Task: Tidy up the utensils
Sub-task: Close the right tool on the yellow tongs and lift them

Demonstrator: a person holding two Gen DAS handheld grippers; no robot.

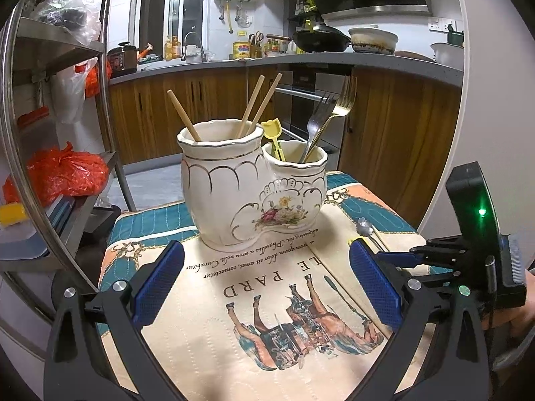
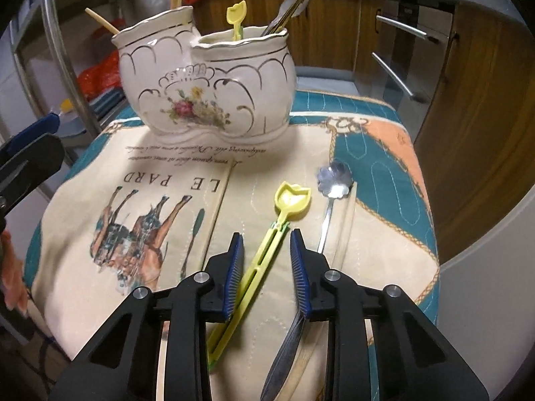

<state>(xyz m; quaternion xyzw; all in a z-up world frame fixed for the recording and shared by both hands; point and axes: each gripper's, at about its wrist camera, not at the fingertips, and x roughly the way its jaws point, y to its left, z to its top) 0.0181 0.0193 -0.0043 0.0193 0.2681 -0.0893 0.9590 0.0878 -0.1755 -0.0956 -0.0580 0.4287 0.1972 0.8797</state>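
- Left wrist view: the left gripper (image 1: 264,280) hangs with its jaws spread wide and nothing between its blue pads (image 1: 157,284). It faces the two-pot ceramic holder (image 1: 250,187) at twelve o'clock, which stands on the printed cloth (image 1: 207,317). The taller pot carries chopsticks (image 1: 254,103); the lower one carries two forks (image 1: 329,117) and a yellow tulip spoon (image 1: 274,137). At three o'clock the right gripper (image 1: 394,257) reaches in low over the cloth, and a flower-bowled metal spoon (image 1: 364,229) peeks out just beyond it. This hand appears to be idle for now.
- Right wrist view: the step in hand looks like picking up a loose yellow tulip spoon (image 2: 267,244) to go with its twin (image 2: 236,16) in the lower pot.
- The spoon lies flat on the cloth, its bowl toward twelve o'clock and its handle running back toward seven o'clock, passing between the fingers (image 2: 301,267) of the gripper.
- The jaws are narrowed around the handle; the left pad seems to touch it, while a gap shows at the right pad, so the grasp looks incomplete.
- The metal spoon lies just beside at two o'clock, and a dark blade-like utensil (image 2: 284,351) lies under the right finger.
- The next move probably calls for finishing the squeeze, lifting, then carrying toward the holder at eleven o'clock.
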